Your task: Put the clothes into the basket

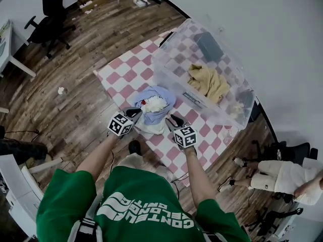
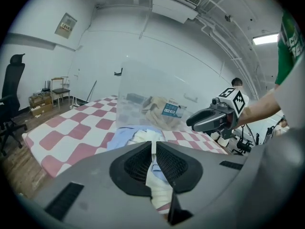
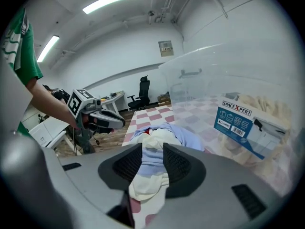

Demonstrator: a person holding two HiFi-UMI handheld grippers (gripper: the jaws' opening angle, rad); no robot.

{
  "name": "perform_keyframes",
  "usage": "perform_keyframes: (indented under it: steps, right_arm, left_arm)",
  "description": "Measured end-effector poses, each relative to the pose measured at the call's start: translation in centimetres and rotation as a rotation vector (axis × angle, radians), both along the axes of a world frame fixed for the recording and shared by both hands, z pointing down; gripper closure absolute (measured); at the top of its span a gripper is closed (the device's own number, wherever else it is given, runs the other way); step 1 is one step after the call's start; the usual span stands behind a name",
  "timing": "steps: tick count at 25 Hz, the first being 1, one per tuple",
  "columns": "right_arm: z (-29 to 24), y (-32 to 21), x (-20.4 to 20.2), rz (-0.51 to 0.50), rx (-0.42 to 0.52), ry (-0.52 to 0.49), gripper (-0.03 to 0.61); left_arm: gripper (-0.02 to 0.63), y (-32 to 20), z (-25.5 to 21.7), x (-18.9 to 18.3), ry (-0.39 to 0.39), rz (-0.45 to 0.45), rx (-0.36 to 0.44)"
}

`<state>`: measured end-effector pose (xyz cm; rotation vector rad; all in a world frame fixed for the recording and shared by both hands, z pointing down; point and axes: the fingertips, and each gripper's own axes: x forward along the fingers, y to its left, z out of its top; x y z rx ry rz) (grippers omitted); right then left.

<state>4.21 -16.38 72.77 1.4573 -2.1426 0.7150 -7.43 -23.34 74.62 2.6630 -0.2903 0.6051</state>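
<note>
A pile of clothes, light blue and cream with a bit of red, lies on a red-and-white checked mat. Just beyond it stands the basket, a clear plastic bin, with a yellow garment inside. My left gripper hovers at the pile's left edge, jaws shut with nothing in them; in its own view the pile lies right ahead. My right gripper sits at the pile's right edge, jaws open. Its view shows the cloth beyond the gap, not pinched.
A dark item lies in the bin's far end. An office chair and a white desk stand at the far left on the wood floor. A seated person and chair bases are at the right.
</note>
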Motion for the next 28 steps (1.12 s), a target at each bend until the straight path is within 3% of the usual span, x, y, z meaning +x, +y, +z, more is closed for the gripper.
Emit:
perform_keyframes:
  steps: [9, 13, 18, 28]
  right_arm:
    - [4.2, -2.3, 0.2, -0.046, -0.076, 0.044, 0.309]
    - [6.5, -3.1, 1.0, -0.069, -0.107, 0.081, 0.251]
    - [9.2, -3.8, 1.7, -0.104, -0.155, 0.139, 0.195]
    - [12.5, -6.3, 0.4, -0.209, -0.242, 0.140, 0.184]
  left_arm:
    - [0.343, -2.0, 3.6, 0.5, -0.088, 0.103, -0.001]
    - [0.270, -2.3, 5.3, 0.9, -0.124, 0.169, 0.001]
    - [0.218, -3.1, 7.3, 1.2, -0.147, 0.183, -0.025]
    - [0.212, -1.5, 9.6, 3.3, -0.199, 0.290, -0.086]
